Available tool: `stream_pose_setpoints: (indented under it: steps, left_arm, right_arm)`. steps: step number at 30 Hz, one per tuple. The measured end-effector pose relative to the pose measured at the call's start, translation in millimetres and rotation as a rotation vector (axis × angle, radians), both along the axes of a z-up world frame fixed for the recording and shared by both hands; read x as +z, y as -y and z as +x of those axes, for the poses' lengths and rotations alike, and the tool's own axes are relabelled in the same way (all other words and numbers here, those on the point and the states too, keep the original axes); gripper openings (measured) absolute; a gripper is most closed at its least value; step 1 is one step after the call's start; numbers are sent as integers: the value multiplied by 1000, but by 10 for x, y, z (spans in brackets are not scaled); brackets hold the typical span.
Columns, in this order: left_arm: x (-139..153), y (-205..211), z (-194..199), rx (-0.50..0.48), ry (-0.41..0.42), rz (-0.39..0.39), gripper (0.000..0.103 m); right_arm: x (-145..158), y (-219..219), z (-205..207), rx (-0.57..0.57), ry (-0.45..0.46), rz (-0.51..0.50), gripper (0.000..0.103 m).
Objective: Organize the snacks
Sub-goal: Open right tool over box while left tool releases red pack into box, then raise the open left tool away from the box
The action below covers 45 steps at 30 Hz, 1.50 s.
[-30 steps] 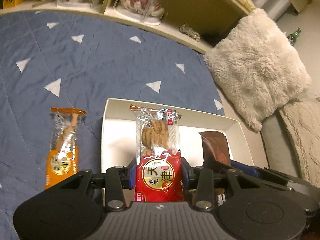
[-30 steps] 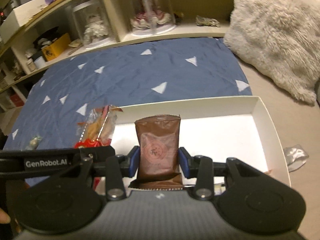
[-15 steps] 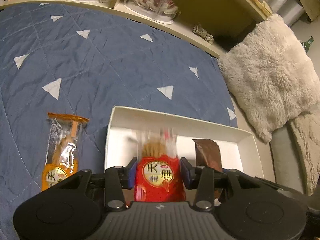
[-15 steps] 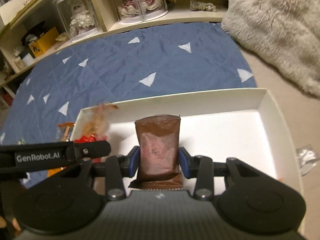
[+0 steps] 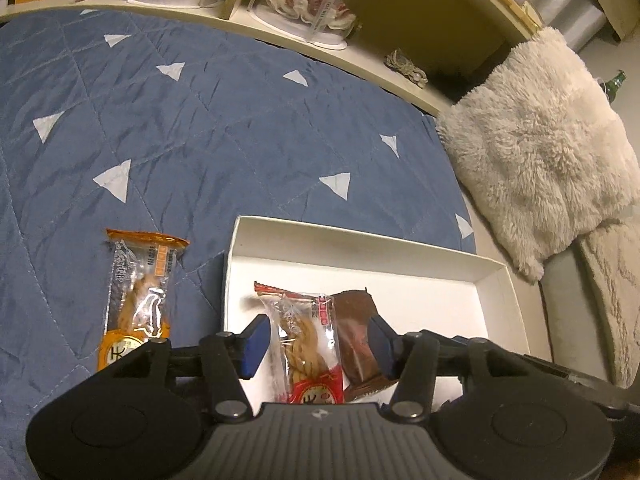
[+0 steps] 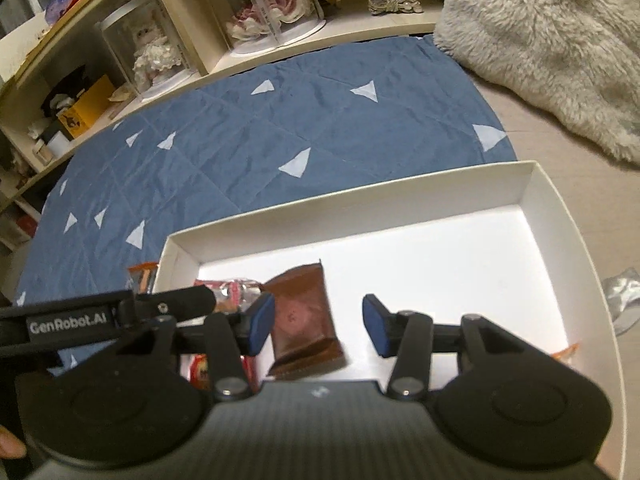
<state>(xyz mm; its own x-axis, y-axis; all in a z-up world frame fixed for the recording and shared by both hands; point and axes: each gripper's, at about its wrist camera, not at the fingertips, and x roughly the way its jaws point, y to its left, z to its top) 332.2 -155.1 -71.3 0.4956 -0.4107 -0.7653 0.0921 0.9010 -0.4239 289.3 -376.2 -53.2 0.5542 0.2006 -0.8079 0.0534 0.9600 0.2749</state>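
Both grippers, left gripper point(image 5: 316, 340) and right gripper point(image 6: 319, 323), have just spread their fingers, dropping the red packet point(image 5: 308, 344) and brown packet point(image 6: 306, 320) into the white box point(image 6: 400, 196).

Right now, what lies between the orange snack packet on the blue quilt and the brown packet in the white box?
In the left wrist view, between the orange snack packet and brown packet lie the white box's wall and a red-and-clear biscuit packet.

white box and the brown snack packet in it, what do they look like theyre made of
White box: probably cardboard, matte white; thin, straight folded walls with sharp corners and no gloss.

Brown snack packet: likely plastic or foil-lined film, fairly dull brown; it has a crimped, saw-toothed top edge and soft creases. It is blurred in the right wrist view, so the exact finish is unclear.
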Motion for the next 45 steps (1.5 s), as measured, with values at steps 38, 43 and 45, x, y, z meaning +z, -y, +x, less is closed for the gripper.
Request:
stream_pose_setpoints:
  steps: [38, 43, 45]
  left_arm:
    - [391, -222, -770, -74, 56, 138, 84]
    - [445, -300, -879, -82, 78, 171, 101]
    - [471, -326, -919, -85, 91, 182, 103]
  right_arm:
    - [396, -52, -798, -72, 86, -124, 84]
    - [446, -82, -932, -81, 97, -159, 98]
    - [471, -93, -997, -90, 106, -172, 102]
